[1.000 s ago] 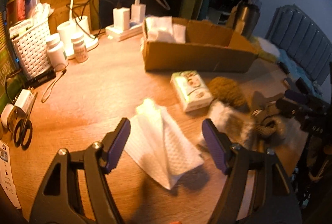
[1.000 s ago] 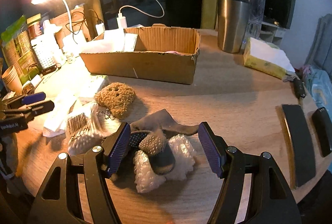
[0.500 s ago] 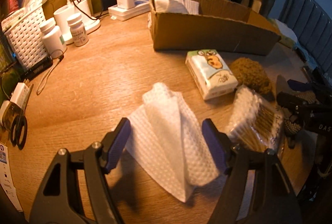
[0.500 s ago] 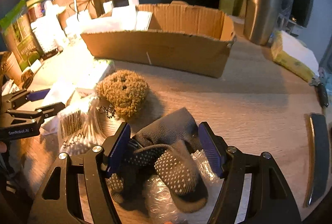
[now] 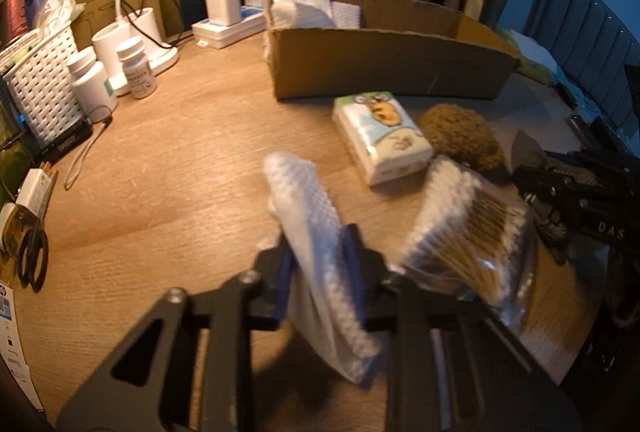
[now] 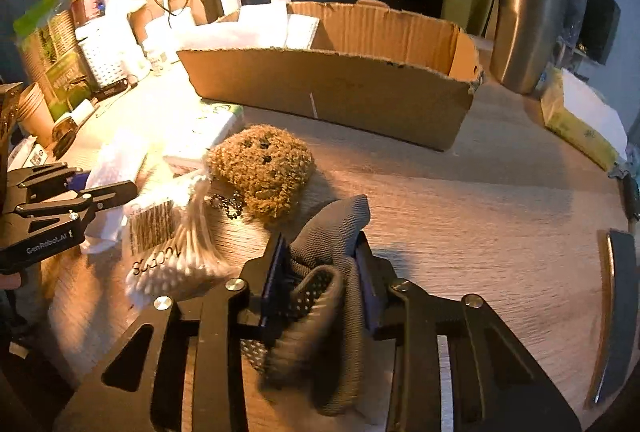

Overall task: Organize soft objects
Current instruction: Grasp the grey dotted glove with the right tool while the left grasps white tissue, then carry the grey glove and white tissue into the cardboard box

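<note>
Our left tool [image 5: 316, 268] is closing on the soft white cloth [image 5: 316, 232] above the table [image 5: 160, 192]; our right tool [image 6: 320, 280] clamps the limp grey glove [image 6: 332, 252]. Both are light, so we grip bunched folds.

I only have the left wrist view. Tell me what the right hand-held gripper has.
Observer: The right hand-held gripper is shut on grey dotted fabric, possibly a glove.
Operator: Report what lies by the brown plush.
Observer: A dark bead chain lies at its lower left edge, next to the cotton swab bag.
Operator: Check the table's right edge.
Observer: A dark flat slab lies there on the wood, clear of the other things.
</note>
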